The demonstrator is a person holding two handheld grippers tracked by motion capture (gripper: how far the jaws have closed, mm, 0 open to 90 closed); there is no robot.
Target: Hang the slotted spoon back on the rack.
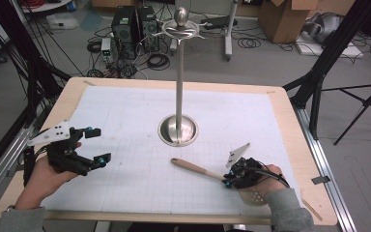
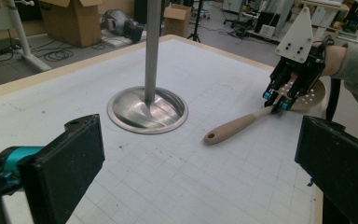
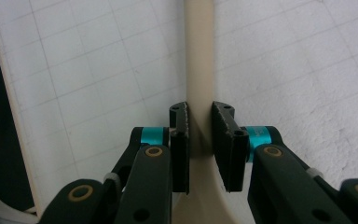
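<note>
right hand-held gripper (image 3: 200,140) clamps the slotted spatula (image 3: 199,56); left hand-held gripper (image 1: 94,146) gapes apart.

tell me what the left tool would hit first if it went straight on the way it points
Probably the slotted spatula: its handle lies ahead between the open left tool jaws. The metal stand sits left of that line. Depth is hard to judge.

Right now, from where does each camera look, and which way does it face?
High view: above the person's side, facing forward and down on the white gridded table; forearms, both grippers.
Left gripper view: on the open left gripper, facing the steel stand.
Right gripper view: on the right gripper, clamping the beige slotted spatula.
All views share the spatula.
</note>
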